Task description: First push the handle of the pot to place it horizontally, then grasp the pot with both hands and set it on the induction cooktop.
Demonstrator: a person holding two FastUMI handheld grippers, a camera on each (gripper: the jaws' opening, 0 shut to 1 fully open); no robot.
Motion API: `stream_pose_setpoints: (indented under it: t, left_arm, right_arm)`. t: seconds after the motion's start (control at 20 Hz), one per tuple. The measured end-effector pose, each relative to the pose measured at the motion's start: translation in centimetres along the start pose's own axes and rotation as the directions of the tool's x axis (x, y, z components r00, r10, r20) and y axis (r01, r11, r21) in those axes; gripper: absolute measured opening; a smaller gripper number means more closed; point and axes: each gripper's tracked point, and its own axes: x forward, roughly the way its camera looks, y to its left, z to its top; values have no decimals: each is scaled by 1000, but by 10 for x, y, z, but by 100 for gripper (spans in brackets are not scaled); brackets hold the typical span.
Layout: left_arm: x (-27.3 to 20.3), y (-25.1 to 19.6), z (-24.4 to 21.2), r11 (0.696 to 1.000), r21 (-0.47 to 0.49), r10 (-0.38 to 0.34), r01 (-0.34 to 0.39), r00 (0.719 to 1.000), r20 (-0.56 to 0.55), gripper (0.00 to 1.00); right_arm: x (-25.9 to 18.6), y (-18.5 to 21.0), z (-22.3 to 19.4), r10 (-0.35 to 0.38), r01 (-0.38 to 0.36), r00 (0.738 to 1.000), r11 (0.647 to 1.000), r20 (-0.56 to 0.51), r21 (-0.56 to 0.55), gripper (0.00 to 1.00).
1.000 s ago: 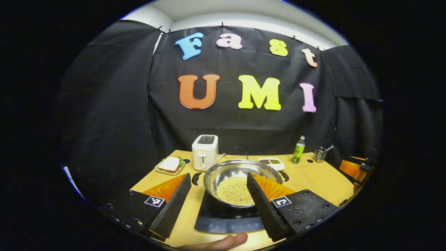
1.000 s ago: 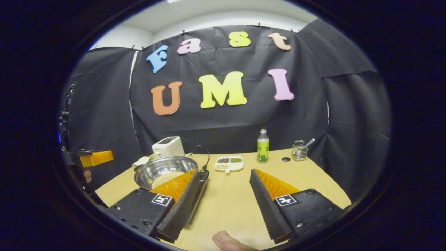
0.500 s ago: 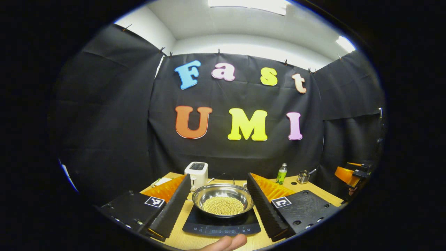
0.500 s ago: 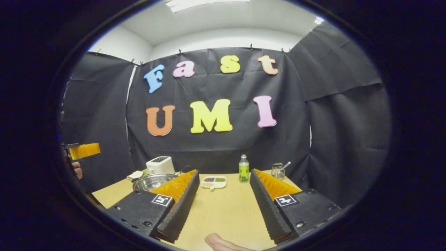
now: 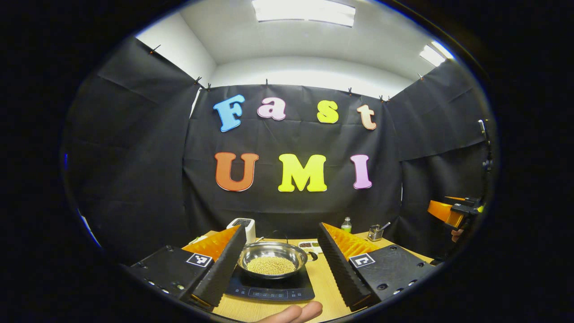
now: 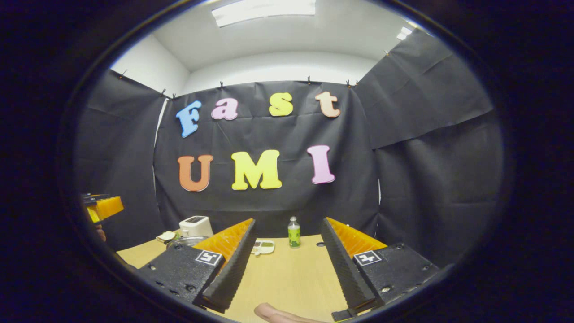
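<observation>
Table (image 6: 287, 273): bare wood lies between the right gripper's fingers; its near edge is cut off.
Cooktop (image 5: 269, 289): its left corner is hidden behind a finger of the left gripper.
Pot (image 5: 271, 255): sits on the cooktop, grains inside; smaller in the left gripper view than a second ago. In the right gripper view just a sliver of rim (image 6: 184, 241) clears a finger.
Pot handle: too small to judge.
Left gripper (image 5: 281, 231): jaws wide, holding nothing, pulled back from the pot it flanked before.
Right gripper (image 6: 288, 224): jaws wide, empty, well right of the pot; withdrawn likewise.
Toaster (image 5: 245, 224): behind the pot, partly covered.
Bottle (image 6: 293, 232): right of the pot, at the table's back.
Thumb (image 5: 293, 312): cut off at the bottom.
</observation>
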Motion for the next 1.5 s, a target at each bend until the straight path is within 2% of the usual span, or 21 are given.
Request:
stream_pose_setpoints:
  t: [0.25,0.5,1.05,1.5]
  left_arm:
    - [-3,3,-14,999,37,33,-32,999,-22,95]
    - [-8,2,-7,1000,-24,13,-13,1000,-14,95]
    - [-8,5,-11,1000,-11,5,-5,1000,-28,95]
    - [-8,0,-13,1000,1,-1,1,1000,-30,95]
  right_arm:
    - [-12,-13,4,-8,8,1000,1000,27,1,91]
    - [-18,-12,1,8,-8,1000,1000,22,-2,92]
    - [-26,-1,8,51,-51,998,999,49,-2,92]
    - [-27,-8,4,53,-53,997,999,48,1,91]
